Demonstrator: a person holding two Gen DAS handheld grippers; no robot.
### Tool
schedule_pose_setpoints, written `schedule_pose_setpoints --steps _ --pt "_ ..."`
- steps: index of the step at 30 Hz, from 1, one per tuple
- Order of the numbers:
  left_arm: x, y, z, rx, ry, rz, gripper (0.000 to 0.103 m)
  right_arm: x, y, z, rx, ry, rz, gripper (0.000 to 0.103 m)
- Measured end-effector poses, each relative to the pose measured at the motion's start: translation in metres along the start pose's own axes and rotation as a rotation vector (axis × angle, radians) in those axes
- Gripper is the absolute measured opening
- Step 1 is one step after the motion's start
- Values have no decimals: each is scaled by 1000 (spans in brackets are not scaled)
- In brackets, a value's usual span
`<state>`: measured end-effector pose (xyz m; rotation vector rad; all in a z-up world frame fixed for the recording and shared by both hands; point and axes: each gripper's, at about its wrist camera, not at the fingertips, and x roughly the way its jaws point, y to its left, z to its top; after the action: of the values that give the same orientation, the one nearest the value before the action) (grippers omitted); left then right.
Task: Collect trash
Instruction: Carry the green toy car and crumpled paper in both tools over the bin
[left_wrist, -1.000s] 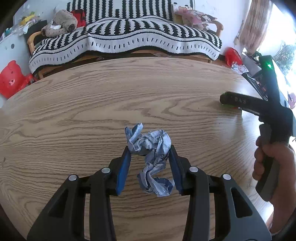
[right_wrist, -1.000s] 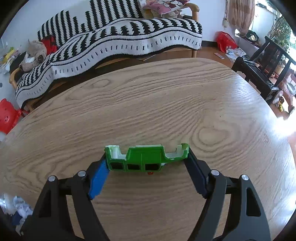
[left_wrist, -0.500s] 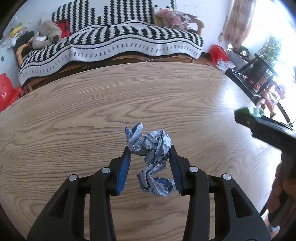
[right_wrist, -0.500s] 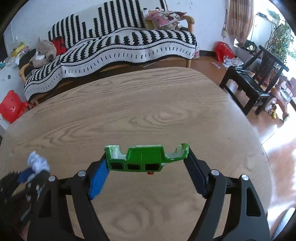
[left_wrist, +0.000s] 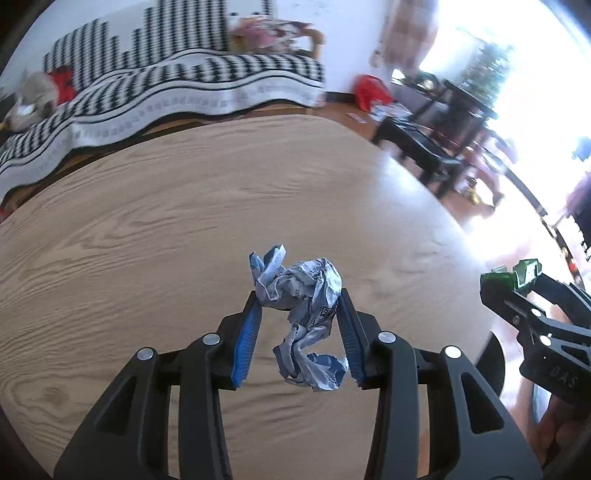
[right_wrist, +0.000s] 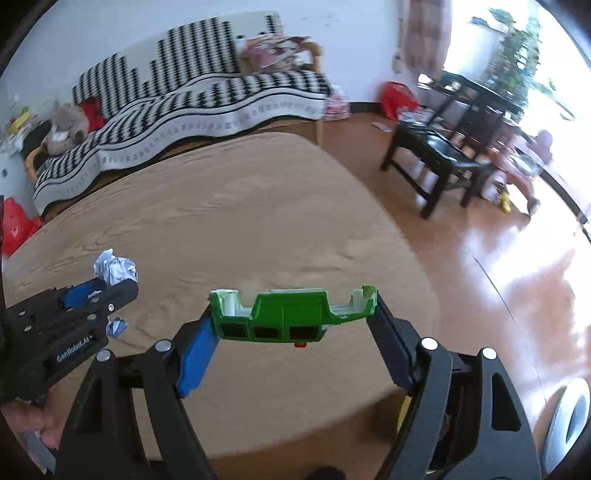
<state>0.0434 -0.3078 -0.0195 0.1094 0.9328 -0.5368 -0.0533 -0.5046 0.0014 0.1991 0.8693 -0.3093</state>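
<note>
Paper wad (left_wrist: 304, 317) sits pinched in the left gripper (left_wrist: 300, 301); only the right view shows the right gripper (right_wrist: 293, 314) clamping the whole green carton (right_wrist: 291, 314).

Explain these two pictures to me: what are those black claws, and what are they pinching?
There is no robot here: a person holds a black two-finger gripper in each hand, and each has a wide-angle camera looking along its fingers. One picture comes from the left gripper, which is shut on a crumpled blue-and-white paper wad. The other comes from the right gripper, which is shut on a flattened green plastic carton piece. Both are raised over an oval wooden table; no other trash shows on it. Each gripper appears at the edge of the other's picture. Behind stands a black-and-white striped sofa.
</note>
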Motion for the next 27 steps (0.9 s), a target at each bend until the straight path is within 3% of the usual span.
schedule_pose_setpoints --steps 12,20,27 --pt "24 -152 -30 199 41 -178 41 -49 -168 -75 234 14 -147 76" --pt "34 -235 -66 331 78 -308 41 -75 -239 -118 370 22 -185 76" --pt "46 -277 -92 384 133 -415 41 -79 -276 -138 462 54 -197 76"
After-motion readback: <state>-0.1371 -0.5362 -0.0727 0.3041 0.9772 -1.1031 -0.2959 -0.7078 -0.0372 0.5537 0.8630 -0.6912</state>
